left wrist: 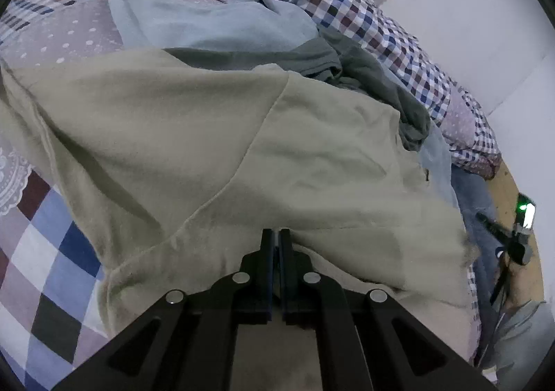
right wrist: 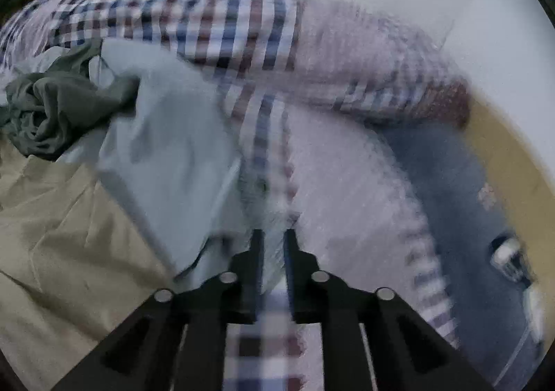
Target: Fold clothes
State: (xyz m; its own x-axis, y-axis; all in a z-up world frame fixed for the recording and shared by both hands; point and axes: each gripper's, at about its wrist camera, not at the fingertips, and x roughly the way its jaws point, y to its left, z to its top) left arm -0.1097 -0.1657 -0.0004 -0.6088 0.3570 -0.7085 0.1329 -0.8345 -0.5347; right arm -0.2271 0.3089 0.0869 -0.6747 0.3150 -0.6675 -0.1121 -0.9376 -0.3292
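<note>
Pinching a fold of beige garment (left wrist: pixel 215 134), the left gripper (left wrist: pixel 276 235) has its two fingers pressed almost together, with cloth bunched at the tips and no real gap between them. The beige garment lies spread wide over a checked bedspread (left wrist: pixel 59 252) in blue, maroon and white squares, a long seam running diagonally across it. Beyond it sit a pale blue garment (left wrist: pixel 222 23) and a crumpled dark grey-green garment (left wrist: pixel 374 79), the grey-green one resting partly on the pale blue one and touching the beige one's far edge. To the far right, a black device with a green light (left wrist: pixel 520 217) stands near the bed's edge.

The right wrist view is smeared by motion. The right gripper (right wrist: pixel 274 235) shows its fingers a narrow way apart, and nothing can be seen clamped between them; pale blue garment (right wrist: pixel 166 134) and checked bedspread (right wrist: pixel 270 155) lie under the tips. The dark grey-green garment (right wrist: pixel 59 106) is heaped at the left, just above the beige garment (right wrist: pixel 69 245) in the lower left corner. A dark blue fabric (right wrist: pixel 447 183) runs along the right side.
</note>
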